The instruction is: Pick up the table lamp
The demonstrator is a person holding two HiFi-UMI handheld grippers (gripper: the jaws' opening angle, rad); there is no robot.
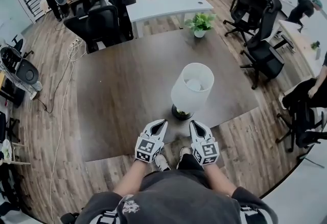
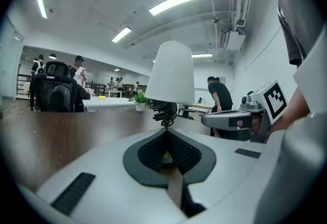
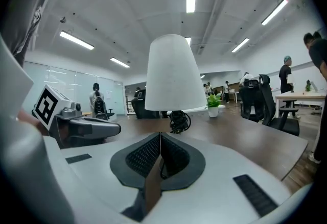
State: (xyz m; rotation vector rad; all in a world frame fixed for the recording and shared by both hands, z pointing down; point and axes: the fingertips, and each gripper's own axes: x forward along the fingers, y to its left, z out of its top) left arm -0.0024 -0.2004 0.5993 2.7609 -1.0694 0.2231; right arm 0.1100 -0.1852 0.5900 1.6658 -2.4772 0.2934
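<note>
Facing table lamp (image 1: 192,88): left gripper (image 1: 164,122), right gripper (image 1: 193,123), both jaws clenched, empty.

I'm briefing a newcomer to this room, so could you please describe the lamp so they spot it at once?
Find the big dark table. The lamp stands near its front edge, closest to the person. It is tall and white, unlike the small green plant at the far edge.
</note>
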